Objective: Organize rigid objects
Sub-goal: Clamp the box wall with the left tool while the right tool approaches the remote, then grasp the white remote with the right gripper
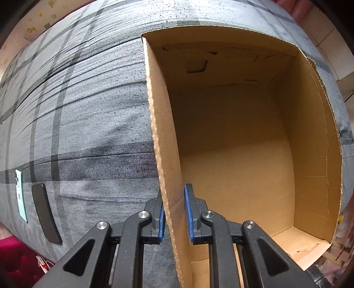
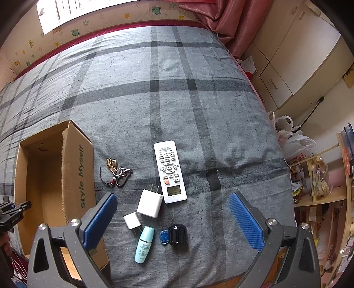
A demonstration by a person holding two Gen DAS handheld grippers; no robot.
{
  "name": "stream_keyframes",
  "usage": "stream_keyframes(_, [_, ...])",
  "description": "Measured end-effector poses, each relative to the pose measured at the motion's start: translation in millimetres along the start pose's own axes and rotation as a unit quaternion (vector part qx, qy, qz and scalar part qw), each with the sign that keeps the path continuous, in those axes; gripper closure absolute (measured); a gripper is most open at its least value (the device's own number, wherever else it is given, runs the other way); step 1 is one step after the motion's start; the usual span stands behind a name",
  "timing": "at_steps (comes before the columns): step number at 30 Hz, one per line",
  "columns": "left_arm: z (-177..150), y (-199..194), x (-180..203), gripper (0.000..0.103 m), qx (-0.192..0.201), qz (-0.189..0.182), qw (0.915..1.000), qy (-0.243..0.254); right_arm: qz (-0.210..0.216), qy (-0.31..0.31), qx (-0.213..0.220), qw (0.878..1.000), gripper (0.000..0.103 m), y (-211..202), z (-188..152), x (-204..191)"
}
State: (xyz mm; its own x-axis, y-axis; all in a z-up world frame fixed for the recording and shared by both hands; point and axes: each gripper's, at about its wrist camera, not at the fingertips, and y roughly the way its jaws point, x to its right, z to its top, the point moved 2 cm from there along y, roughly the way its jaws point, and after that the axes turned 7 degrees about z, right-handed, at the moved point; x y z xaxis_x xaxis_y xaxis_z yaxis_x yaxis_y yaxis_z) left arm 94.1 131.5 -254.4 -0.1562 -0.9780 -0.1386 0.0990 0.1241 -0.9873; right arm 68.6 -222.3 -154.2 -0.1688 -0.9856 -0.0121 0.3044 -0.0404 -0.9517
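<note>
An open cardboard box [image 1: 309, 137] lies on the grey plaid bed, and its inside shows bare. My left gripper [image 1: 174, 210] is shut on the box's left wall [image 1: 163, 141], one blue pad on each side. In the right wrist view the same box [image 2: 77, 168] sits at the left. My right gripper [image 2: 172, 198] hangs open above a cluster of items: a white remote [image 2: 169, 170], a key bunch [image 2: 116, 170], a large white charger [image 2: 149, 203], a small white charger [image 2: 132, 222], a teal bottle [image 2: 145, 244], a black cap [image 2: 177, 234] and a blue tag [image 2: 163, 237].
A black phone [image 1: 45, 215] and a mint-green phone [image 1: 21, 195] lie on the sheet left of the box. Right of the bed are plastic bags [image 2: 294, 141], a wooden shelf [image 2: 320, 195], cupboards [image 2: 298, 55] and a red curtain [image 2: 223, 20].
</note>
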Motion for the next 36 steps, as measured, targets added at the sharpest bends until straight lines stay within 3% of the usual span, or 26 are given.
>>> stream_keyframes(9, [-0.1, 2.1, -0.4, 0.087, -0.003, 0.000, 1.0000, -0.004, 0.014, -0.016, -0.025, 0.999, 0.000, 35.7, 4.5, 8.2])
stream_keyframes(28, [1.8, 15.1, -4.2, 0.087, -0.024, -0.001, 0.9995, -0.020, 0.032, -0.038, -0.090, 0.995, 0.002, 157.6, 26.9, 17.9])
stream_keyframes(31, [2.2, 17.6, -3.9, 0.088, -0.020, 0.006, 0.9997, -0.012, 0.030, -0.043, -0.095, 0.994, 0.009, 167.7, 27.0, 16.3])
stream_keyframes(33, [2.3, 18.2, -4.1, 0.088, -0.019, 0.009, 0.9997, -0.010, 0.032, -0.046, -0.104, 0.993, 0.021, 174.6, 26.3, 15.4])
stream_keyframes(36, [2.3, 19.6, -3.0, 0.088, -0.018, 0.012, 0.9997, -0.008, 0.046, -0.044, -0.118, 0.991, 0.030, 183.6, 24.7, 13.4])
